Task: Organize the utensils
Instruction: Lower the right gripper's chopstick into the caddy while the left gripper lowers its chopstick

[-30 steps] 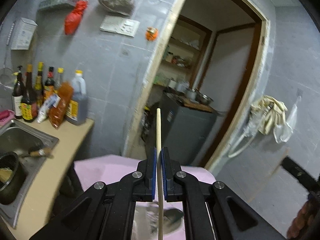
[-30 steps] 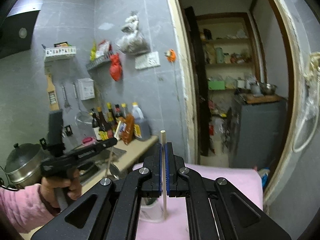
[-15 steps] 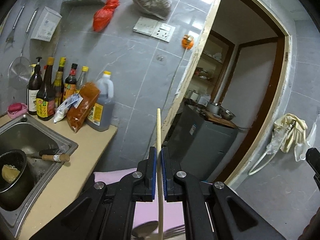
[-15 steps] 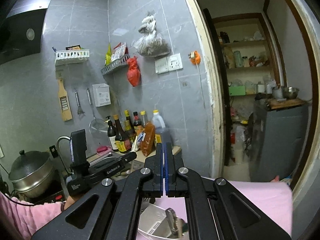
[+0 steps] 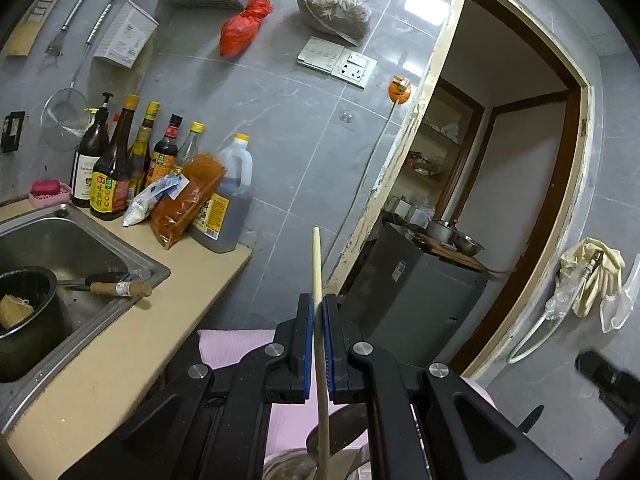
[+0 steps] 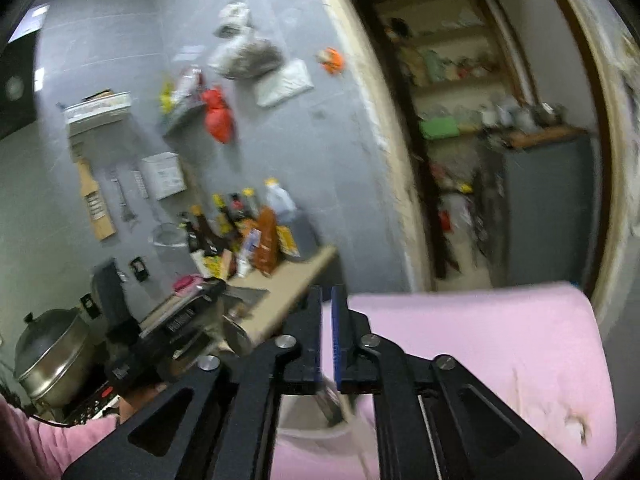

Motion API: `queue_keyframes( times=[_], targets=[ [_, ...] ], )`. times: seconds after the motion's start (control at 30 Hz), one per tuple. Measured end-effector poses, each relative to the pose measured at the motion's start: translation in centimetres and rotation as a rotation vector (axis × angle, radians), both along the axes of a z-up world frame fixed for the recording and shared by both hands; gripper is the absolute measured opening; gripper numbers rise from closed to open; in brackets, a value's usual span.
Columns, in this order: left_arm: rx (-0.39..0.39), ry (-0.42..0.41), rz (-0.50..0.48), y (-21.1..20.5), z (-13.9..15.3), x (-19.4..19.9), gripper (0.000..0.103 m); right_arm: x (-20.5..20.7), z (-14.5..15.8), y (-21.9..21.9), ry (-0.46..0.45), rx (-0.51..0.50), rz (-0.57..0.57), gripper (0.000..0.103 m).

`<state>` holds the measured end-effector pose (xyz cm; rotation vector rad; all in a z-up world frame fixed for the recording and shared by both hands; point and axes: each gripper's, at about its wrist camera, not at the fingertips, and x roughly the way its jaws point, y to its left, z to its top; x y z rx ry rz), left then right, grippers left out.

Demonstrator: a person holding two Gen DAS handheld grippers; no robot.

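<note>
My left gripper is shut on a pale wooden chopstick that stands upright between its blue pads. The chopstick's lower end reaches down toward a utensil holder, where a metal spoon shows. The right wrist view is blurred. My right gripper has its jaws opening a narrow gap, with nothing between them. Just below it sits the white utensil holder with metal handles inside, on a pink cloth. A hand in a pink sleeve holds the left gripper at the left of that view.
A steel sink with a black pot and a wooden-handled tool lies to the left. Sauce bottles and an oil jug line the tiled wall. An open doorway and a grey cabinet stand behind.
A second ago the right gripper held a chopstick; that chopstick left its jaws, which have now parted slightly. Both grippers have sunk toward the holder. The left still grips its chopstick.
</note>
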<state>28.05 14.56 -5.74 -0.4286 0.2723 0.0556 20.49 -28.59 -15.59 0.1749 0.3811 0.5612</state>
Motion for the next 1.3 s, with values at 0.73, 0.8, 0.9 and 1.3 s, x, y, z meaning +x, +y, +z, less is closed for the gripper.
queue_keyframes(
  times=[0.73,0.8,0.9,1.3],
  targets=[
    [0.014,0.025,0.022,-0.1,0.6,1.3,0.005,2.8,-9.3,-0.5,0.323,-0.172,0.154,0.039],
    [-0.008,0.03,0.013,0.1,0.2,1.6,0.005,3.6,-9.1,0.6,0.327,-0.192,0.174,0.031],
    [-0.02,0.033,0.008,0.2,0.0,1.7,0.005,3.9,-9.0,1.7,0.327,-0.223,0.188,0.006],
    [-0.015,-0.025,0.003,1.2,2.2,0.7,0.005,-1.6,0.3,0.9,0.113,-0.171,0.248,0.004]
  ],
)
